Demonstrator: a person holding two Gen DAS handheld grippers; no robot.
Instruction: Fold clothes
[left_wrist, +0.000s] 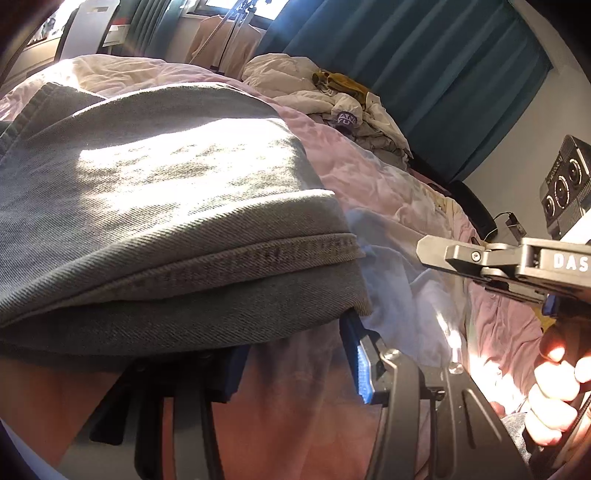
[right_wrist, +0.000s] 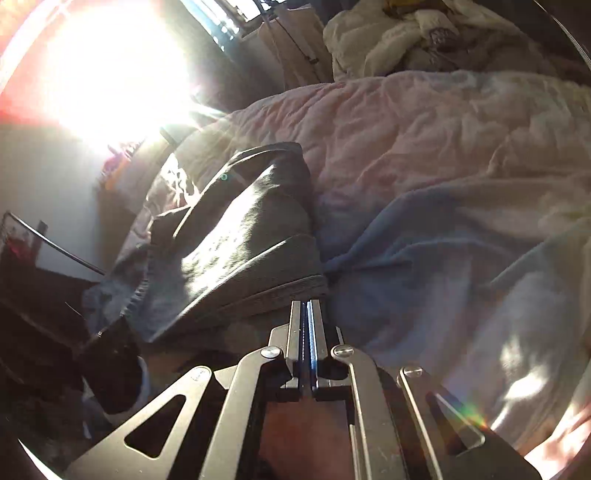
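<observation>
A grey denim garment (left_wrist: 166, 192) lies folded in layers on the pink bed cover (left_wrist: 369, 177). It fills the left wrist view, its hemmed edge draped over my left gripper (left_wrist: 295, 354), whose blue-padded fingers (left_wrist: 364, 369) stand apart under the cloth. In the right wrist view the same garment (right_wrist: 240, 236) lies left of centre. My right gripper (right_wrist: 306, 306) is shut, its tip at the garment's near hem, with no cloth visibly between the pads. It also shows in the left wrist view (left_wrist: 428, 251), beside the garment.
A pile of unfolded white, yellow and grey clothes (left_wrist: 332, 99) sits at the far end of the bed, also in the right wrist view (right_wrist: 406, 33). A teal curtain (left_wrist: 424, 66) hangs behind. Strong sun glare (right_wrist: 110, 66) washes out the window side.
</observation>
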